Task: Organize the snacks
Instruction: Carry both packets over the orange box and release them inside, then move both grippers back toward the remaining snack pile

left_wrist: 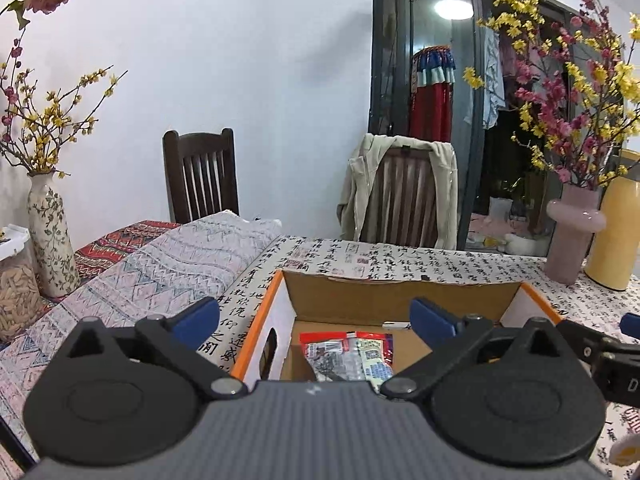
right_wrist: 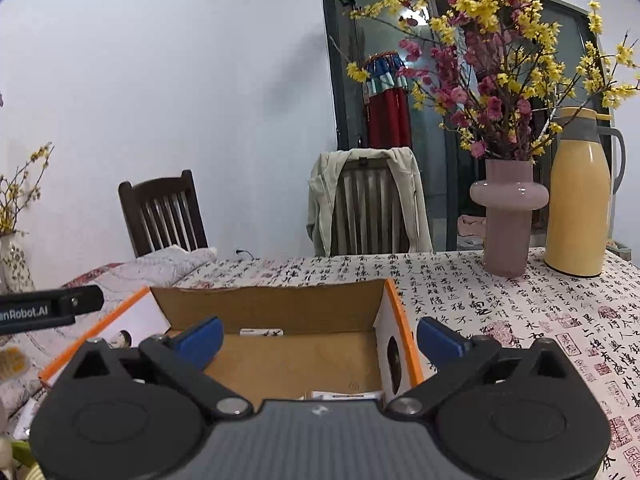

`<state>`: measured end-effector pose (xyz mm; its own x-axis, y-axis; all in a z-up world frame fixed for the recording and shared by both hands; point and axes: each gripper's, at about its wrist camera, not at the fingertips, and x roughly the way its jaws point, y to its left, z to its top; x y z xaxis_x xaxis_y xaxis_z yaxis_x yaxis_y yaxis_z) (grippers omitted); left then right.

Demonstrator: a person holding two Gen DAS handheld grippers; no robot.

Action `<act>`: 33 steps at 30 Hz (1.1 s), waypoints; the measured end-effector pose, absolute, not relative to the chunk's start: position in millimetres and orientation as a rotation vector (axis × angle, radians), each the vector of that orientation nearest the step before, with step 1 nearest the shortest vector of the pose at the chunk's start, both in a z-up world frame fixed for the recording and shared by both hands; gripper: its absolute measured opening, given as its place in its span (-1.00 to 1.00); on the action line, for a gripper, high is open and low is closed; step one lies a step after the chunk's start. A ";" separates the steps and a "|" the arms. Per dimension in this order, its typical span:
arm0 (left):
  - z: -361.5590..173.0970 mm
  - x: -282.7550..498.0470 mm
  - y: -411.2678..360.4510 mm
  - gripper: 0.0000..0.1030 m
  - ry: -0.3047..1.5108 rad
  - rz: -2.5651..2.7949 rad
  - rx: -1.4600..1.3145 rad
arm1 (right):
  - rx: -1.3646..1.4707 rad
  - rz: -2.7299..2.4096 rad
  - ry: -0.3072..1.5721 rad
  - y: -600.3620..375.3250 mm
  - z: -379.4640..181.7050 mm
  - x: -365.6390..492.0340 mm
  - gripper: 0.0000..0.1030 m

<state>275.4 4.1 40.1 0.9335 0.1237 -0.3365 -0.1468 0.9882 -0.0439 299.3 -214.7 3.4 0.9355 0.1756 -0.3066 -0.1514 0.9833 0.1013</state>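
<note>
Both grippers are held over an open cardboard box (left_wrist: 400, 292) with an orange rim, which stands on a table covered by a cloth printed with black calligraphy (left_wrist: 460, 264). The left gripper (left_wrist: 314, 322) points forward and slightly downward across the near edge of the box; its two blue fingers (left_wrist: 198, 320) are spread wide, with nothing between them. The left finger sits outside the left wall of the box, above the cloth; the right finger sits above the box interior. A snack packet (left_wrist: 348, 356) with a red top edge and silver printed face lies flat on the box floor, toward the near side, below and between the fingers and touching neither. The right gripper (right_wrist: 320, 342) takes a matching pose, tilted slightly downward, jaws fully apart and empty. Its left finger (right_wrist: 202, 340) is above the box interior; its right finger is beyond the right wall, above the cloth. In the right wrist view, a small white item (right_wrist: 262, 333) rests against the far wall on the box floor, and the top edge of another white packet (right_wrist: 344, 395) shows at the near side, partly hidden by the gripper body. A pink vase (right_wrist: 508, 216) with flowering branches and a yellow flask (right_wrist: 578, 208) stand on the table well to the right of the box.
</note>
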 end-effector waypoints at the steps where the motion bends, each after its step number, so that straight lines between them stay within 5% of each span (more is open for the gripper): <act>1: 42.5 272.4 3.6 1.00 0.334 0.135 -0.071 | 0.077 0.169 0.314 -214.8 5.4 297.2 1.00; 15: 79.5 202.1 9.7 1.00 0.255 0.080 -0.115 | 0.073 0.198 0.209 -212.6 44.0 225.8 1.00; 33: 14.6 134.8 42.7 1.00 0.350 0.107 -0.084 | 0.067 0.153 0.370 -235.4 -20.5 146.5 1.00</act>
